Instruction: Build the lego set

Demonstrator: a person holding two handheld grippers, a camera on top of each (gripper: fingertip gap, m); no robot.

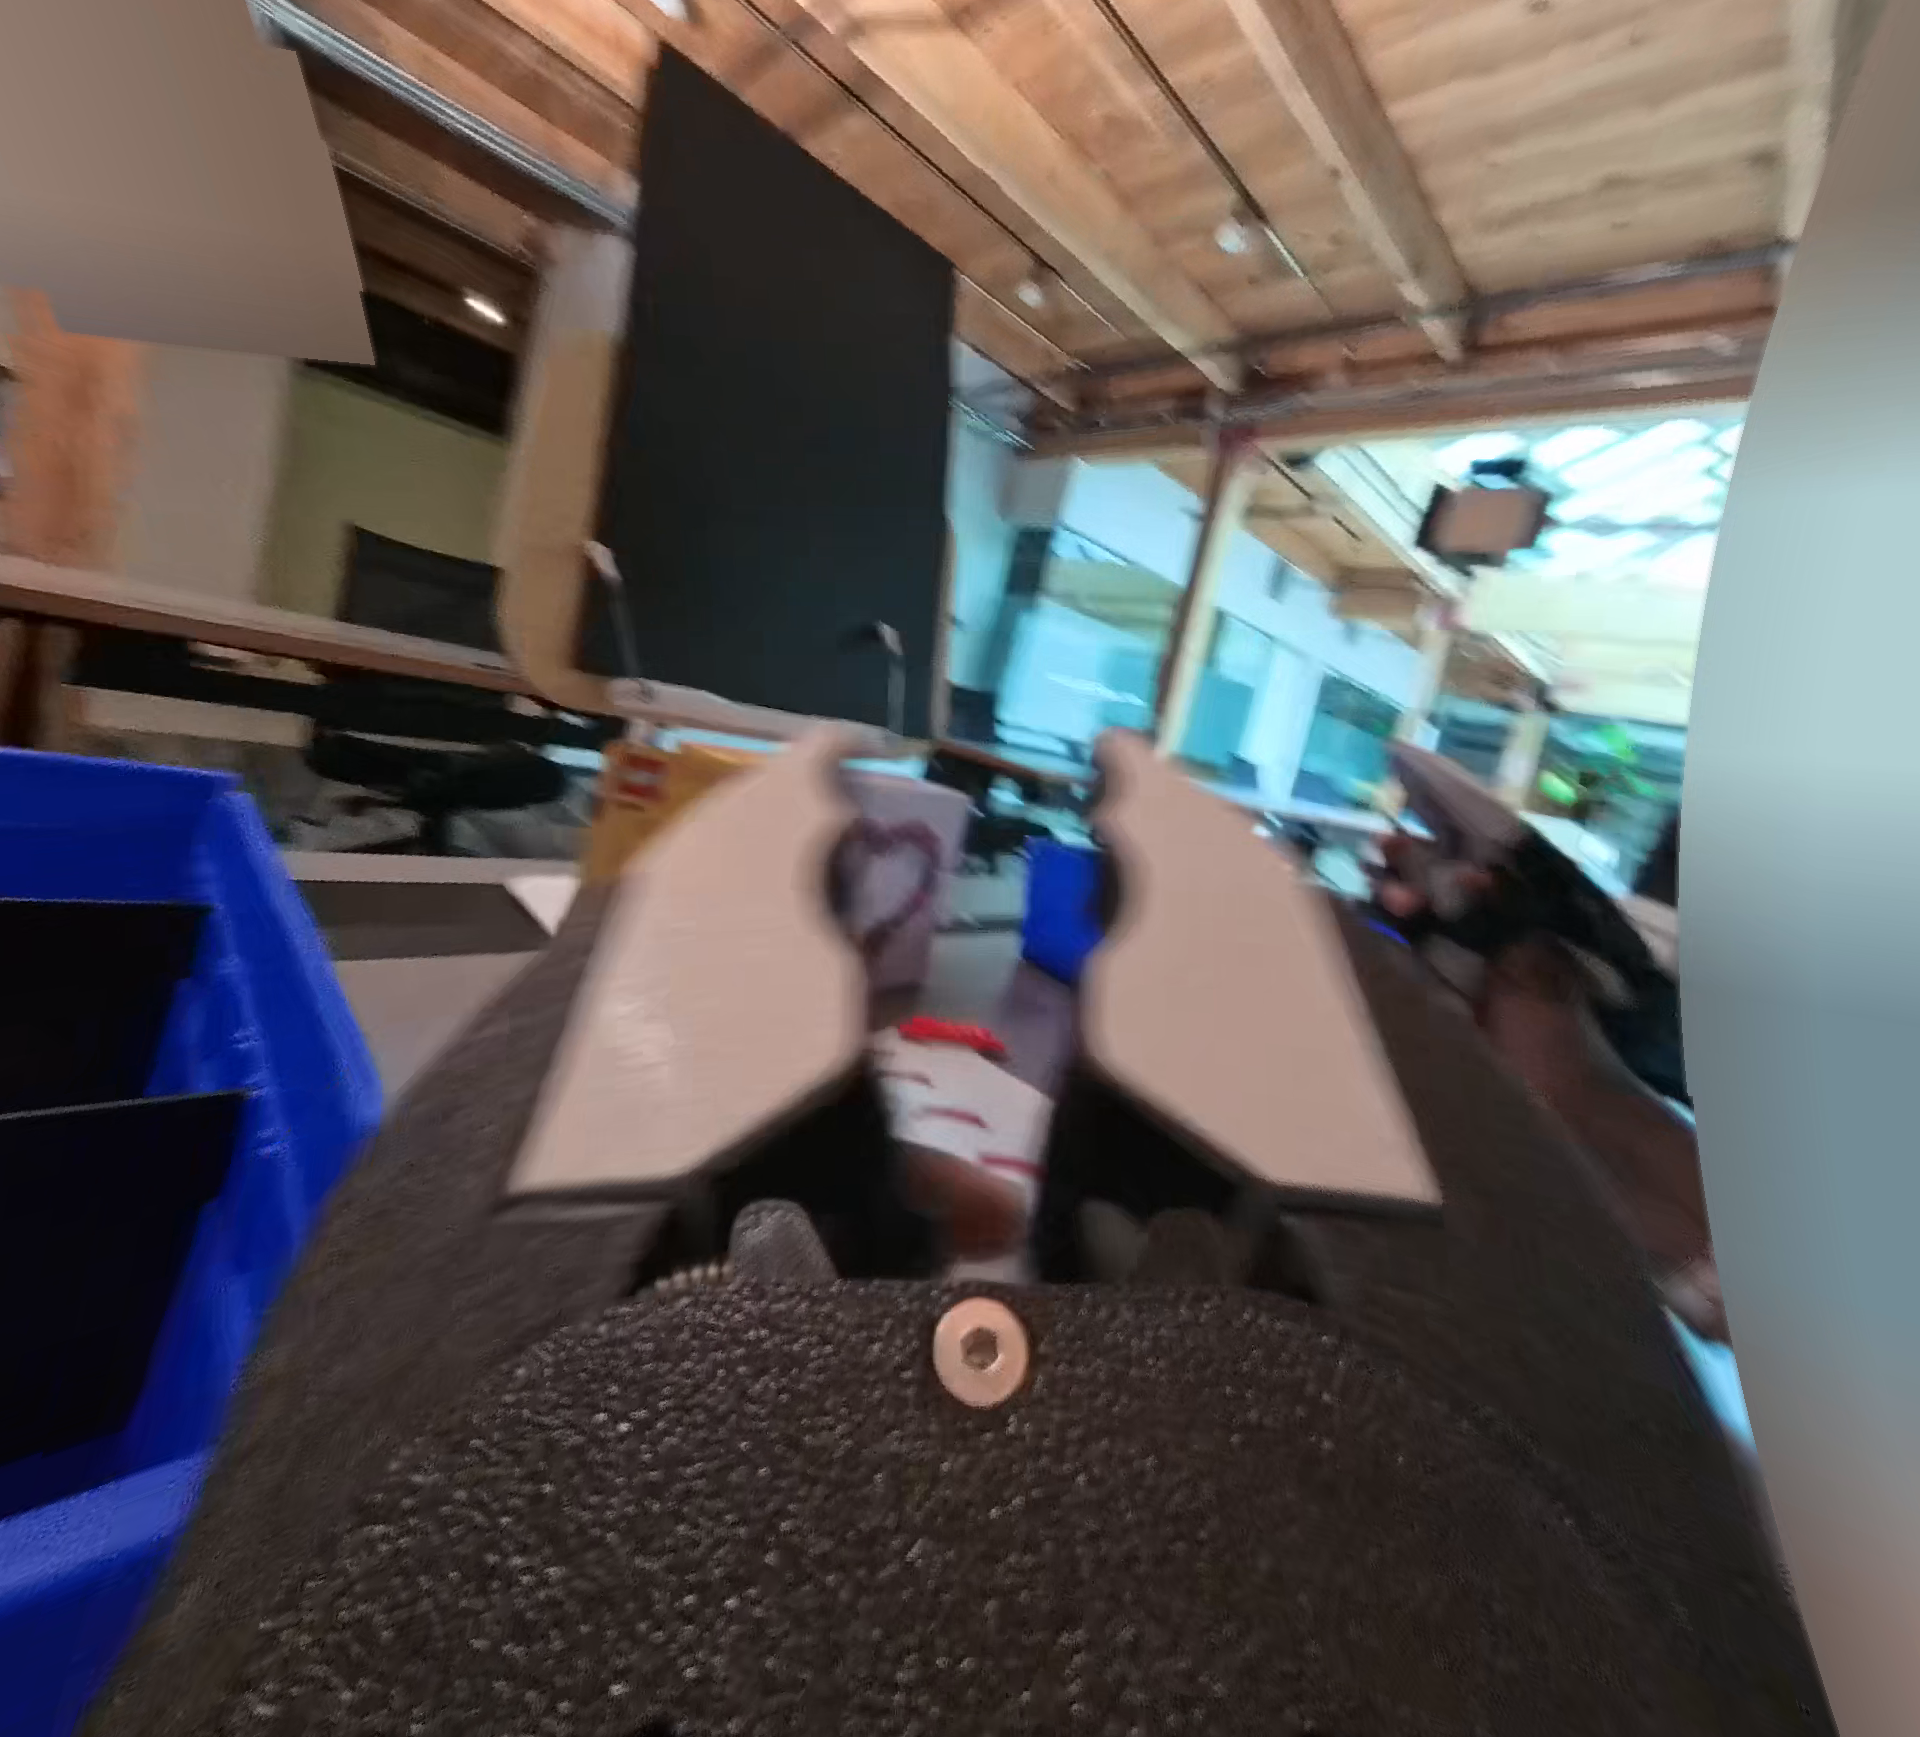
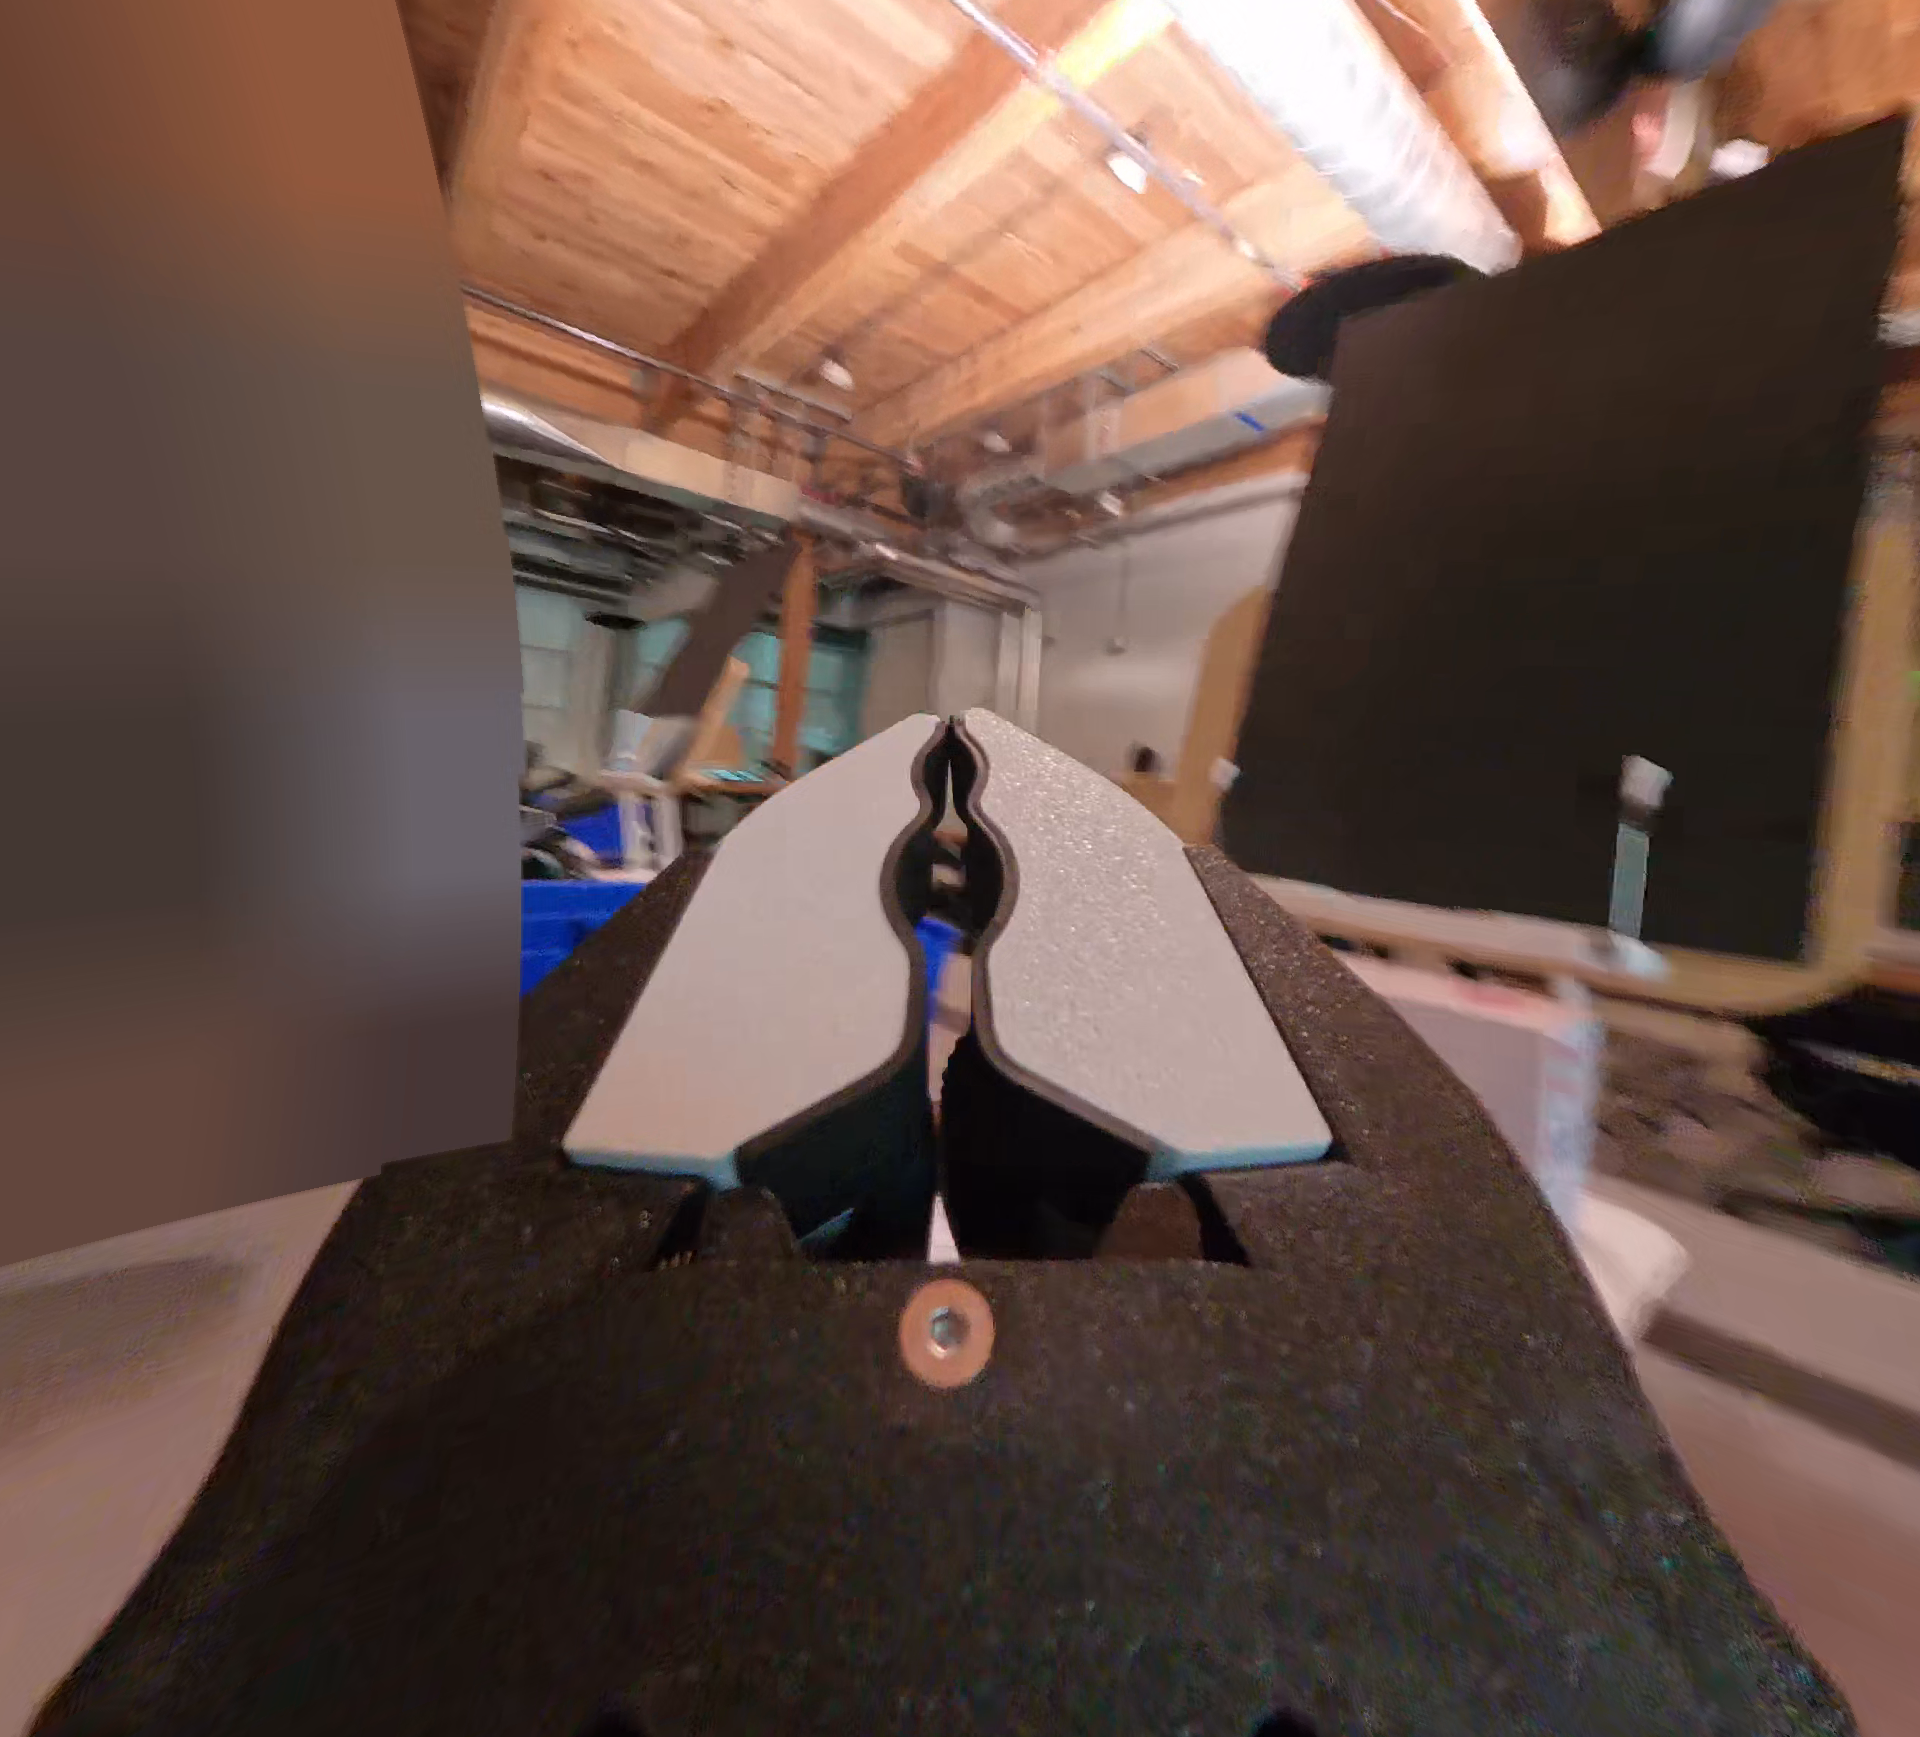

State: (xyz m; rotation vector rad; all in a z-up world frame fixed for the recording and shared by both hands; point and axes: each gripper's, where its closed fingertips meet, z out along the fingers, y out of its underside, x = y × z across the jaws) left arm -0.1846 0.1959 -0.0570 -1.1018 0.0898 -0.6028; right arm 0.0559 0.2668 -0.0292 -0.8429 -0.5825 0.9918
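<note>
Both views are blurred and tilt up toward the wooden ceiling. My left gripper [image 1: 966, 773] is open and empty above the table. Low between its fingers I see a small red lego piece [image 1: 951, 1033] lying on a white sheet with red marks [image 1: 966, 1126]. The other gripper [image 1: 1455, 814] shows at the right of the left wrist view, held by a hand. In the right wrist view my right gripper [image 2: 951, 737] is shut with its tips touching, and nothing shows between them. No lego parts show in that view.
A large blue bin [image 1: 239, 1012] with black dividers stands close at the left. A pale cup with a heart drawing [image 1: 899, 866], a small blue bin [image 1: 1055, 898] and a yellow box [image 1: 665, 783] stand ahead. A black panel [image 1: 779, 399] rises behind. A blue bin [image 2: 566, 918] and a white box [image 2: 1475, 1053] flank the right gripper. Across from one pair of fingers to the other is roughly 25 cm.
</note>
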